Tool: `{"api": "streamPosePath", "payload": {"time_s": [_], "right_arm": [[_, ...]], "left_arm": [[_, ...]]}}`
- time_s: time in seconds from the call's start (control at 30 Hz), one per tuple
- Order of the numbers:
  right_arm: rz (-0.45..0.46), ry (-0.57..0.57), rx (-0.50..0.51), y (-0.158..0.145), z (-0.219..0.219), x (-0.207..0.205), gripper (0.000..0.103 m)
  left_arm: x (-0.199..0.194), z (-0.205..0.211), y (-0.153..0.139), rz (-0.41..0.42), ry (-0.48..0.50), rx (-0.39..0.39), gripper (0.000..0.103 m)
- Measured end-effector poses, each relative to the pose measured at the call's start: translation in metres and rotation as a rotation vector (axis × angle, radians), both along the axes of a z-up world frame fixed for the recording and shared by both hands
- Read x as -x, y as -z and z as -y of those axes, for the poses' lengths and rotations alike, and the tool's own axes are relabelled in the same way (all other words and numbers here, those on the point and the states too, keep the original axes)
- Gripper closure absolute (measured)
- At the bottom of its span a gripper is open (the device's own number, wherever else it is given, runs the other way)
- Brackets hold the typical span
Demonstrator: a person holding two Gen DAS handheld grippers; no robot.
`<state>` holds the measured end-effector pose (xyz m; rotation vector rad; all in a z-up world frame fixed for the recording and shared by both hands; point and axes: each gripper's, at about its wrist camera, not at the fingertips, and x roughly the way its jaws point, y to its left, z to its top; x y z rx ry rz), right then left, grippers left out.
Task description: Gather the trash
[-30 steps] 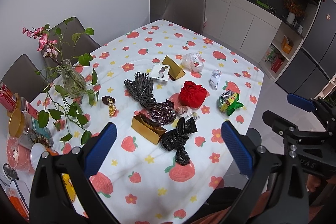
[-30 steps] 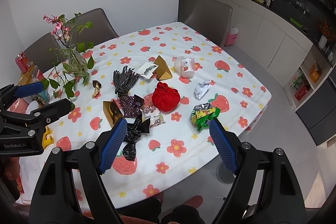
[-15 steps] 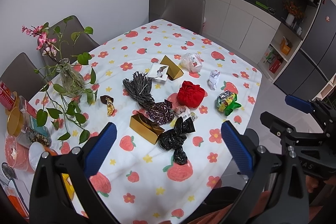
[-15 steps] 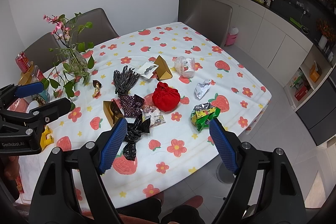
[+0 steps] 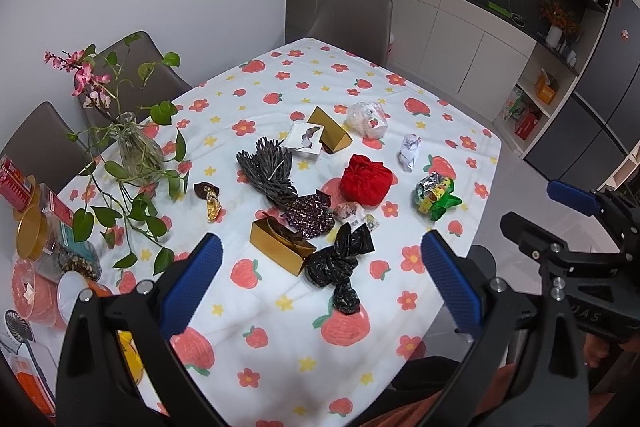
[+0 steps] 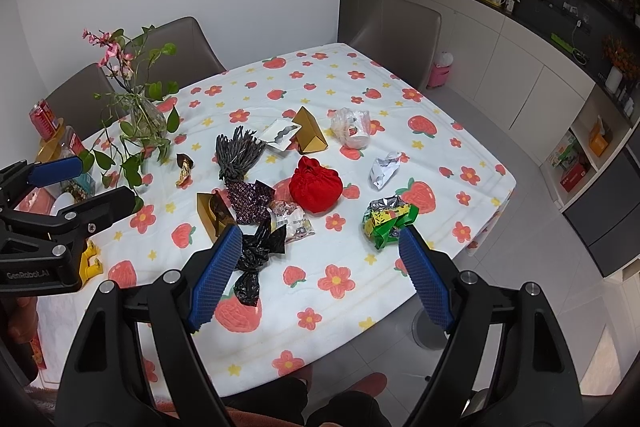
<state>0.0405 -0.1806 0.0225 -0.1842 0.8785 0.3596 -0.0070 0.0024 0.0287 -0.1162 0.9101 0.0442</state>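
Observation:
Trash lies on the strawberry-print tablecloth (image 5: 276, 291): a black plastic bag (image 5: 338, 265), a gold box (image 5: 280, 245), a dark patterned wrapper (image 5: 310, 215), a red cloth bundle (image 5: 366, 179), a green foil wrapper (image 5: 434, 193), crumpled white paper (image 5: 410, 151), a clear bag (image 5: 366, 119), a grey twig bundle (image 5: 268, 171). The same black bag (image 6: 256, 259), red bundle (image 6: 316, 185) and green wrapper (image 6: 388, 219) show in the right wrist view. My left gripper (image 5: 320, 279) is open and empty above the table's near side. My right gripper (image 6: 320, 271) is open and empty, also above the near edge.
A glass vase with trailing plant (image 5: 136, 151) stands at the left. Jars and tins (image 5: 36, 227) crowd the near left corner. Grey chairs (image 5: 352, 15) stand around the table. Kitchen cabinets (image 5: 460, 43) line the far right wall. A pink bin (image 6: 440, 69) is on the floor.
The left wrist view has drifted slightly, so the table items sit a little lower left. Both grippers stay open and empty.

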Motion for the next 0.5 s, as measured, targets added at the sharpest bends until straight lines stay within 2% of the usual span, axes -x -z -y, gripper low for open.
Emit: {"api": "streamPosePath", "payload": {"time_s": [0.5], "right_arm": [[-0.005,-0.002,0.000,-0.0016,0.0006,-0.0001,0.025]], "left_arm": [[0.0017,-0.0015,0.0004,-0.007,-0.003,-0.009,0.004]]}}
